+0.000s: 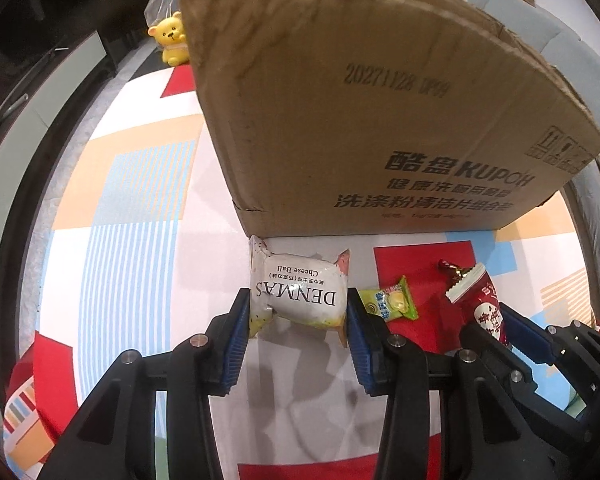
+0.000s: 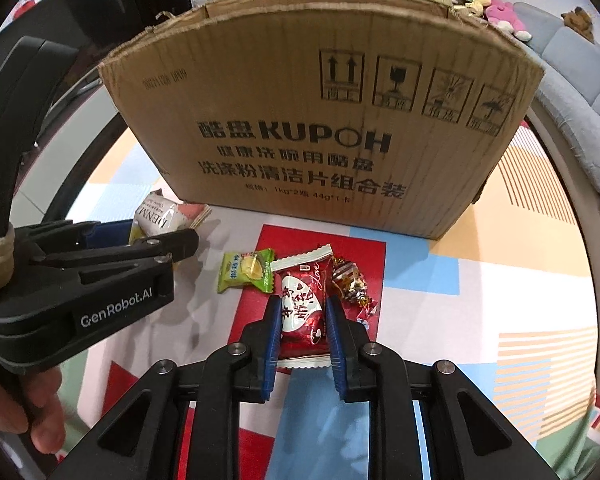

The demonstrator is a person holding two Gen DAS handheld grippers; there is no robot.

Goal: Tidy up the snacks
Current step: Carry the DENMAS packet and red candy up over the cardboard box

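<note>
Two grippers point steeply down at the mat. My left gripper (image 1: 298, 312) clamps the white cheese-ball packet (image 1: 298, 290) (lower centre, before the cardboard box (image 1: 360, 100)). My right gripper (image 2: 302, 330) pinches the red candy packet (image 2: 302, 308), lower centre.

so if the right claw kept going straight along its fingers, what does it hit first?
Probably the patterned mat just short of the cardboard box. The right claw, shut on the red snack packet, points steeply down; depth is unclear.

a home living room: grey sofa (image 2: 572, 92), plush toys (image 2: 500, 12), patterned play mat (image 1: 140, 184)
</note>
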